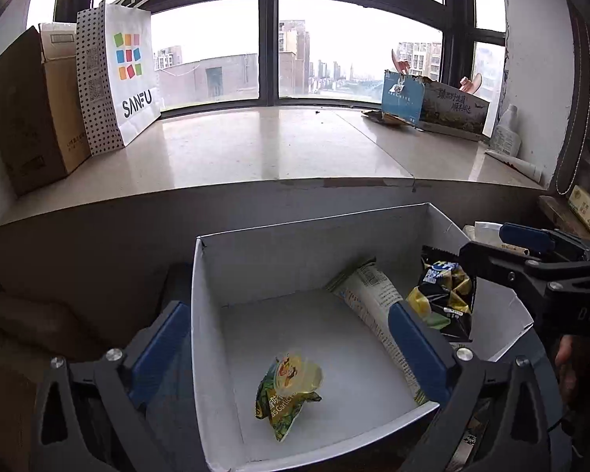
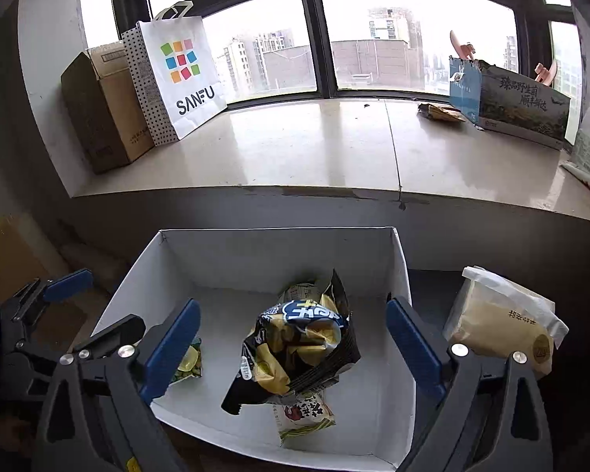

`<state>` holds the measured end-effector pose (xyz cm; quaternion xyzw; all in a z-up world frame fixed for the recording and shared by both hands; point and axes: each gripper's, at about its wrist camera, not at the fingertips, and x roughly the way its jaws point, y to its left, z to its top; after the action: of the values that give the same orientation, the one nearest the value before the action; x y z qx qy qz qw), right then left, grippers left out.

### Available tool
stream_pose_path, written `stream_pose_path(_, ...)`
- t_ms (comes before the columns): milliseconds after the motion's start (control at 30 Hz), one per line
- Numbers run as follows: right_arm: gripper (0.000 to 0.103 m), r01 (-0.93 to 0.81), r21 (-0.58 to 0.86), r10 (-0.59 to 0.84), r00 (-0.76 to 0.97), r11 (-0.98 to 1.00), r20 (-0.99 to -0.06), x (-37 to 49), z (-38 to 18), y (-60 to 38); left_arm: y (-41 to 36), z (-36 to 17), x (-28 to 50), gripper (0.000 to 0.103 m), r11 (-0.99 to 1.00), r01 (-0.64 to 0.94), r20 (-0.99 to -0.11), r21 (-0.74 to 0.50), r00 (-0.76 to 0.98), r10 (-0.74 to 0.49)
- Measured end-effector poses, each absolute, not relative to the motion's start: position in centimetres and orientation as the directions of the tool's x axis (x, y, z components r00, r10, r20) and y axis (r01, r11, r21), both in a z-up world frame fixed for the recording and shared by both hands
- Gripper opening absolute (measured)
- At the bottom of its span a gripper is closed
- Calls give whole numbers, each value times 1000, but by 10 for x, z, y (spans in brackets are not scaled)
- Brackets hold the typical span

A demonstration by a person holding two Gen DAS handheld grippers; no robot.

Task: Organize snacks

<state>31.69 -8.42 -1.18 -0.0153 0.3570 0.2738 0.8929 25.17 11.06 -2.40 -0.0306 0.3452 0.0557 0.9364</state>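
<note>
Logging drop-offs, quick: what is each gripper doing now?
Left gripper: open, holding nothing.
Right gripper: open, black-and-yellow snack bag between the jaws, ungripped.

On the windowsill my cams read "SANFU" on the white paper bag [image 2: 185, 74] w/ coloured squares above it. The green snack packet [image 1: 289, 393] in the white box [image 1: 212, 314] shows "Garlic" (rest crumpled). Printed box [image 2: 523, 108] at right carries Chinese chars, too small to read. "DAS" on the other gripper's body [image 1: 588, 314].
</note>
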Motion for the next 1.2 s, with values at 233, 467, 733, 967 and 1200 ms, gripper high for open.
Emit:
stream_pose_path(233,103,-496,212,516,626,842,-584,292,6,-116,114,-25,232,103,988,-150,-658,-21,746,99)
stream_pose_path(467,103,-541,122,505,649,832,-568,231,22,-129,92,-3,172,103,995,-91,-620,-36,783,49)
stream_pose_path(733,103,-575,81,531,679,814,-508,139,33,-169,58,4,86,103,998,-19,-591,-67,806,-24)
stream_pose_path(967,103,-555,135,533,660,821,-529,79,-5,-219,42,-10,37,103,994,3,-604,-105,794,-66)
stream_pose_path(1200,103,-501,249,538,591,829,-601,55,-53,-249,37,-38,10,103,983,31,-644,-180,752,-142)
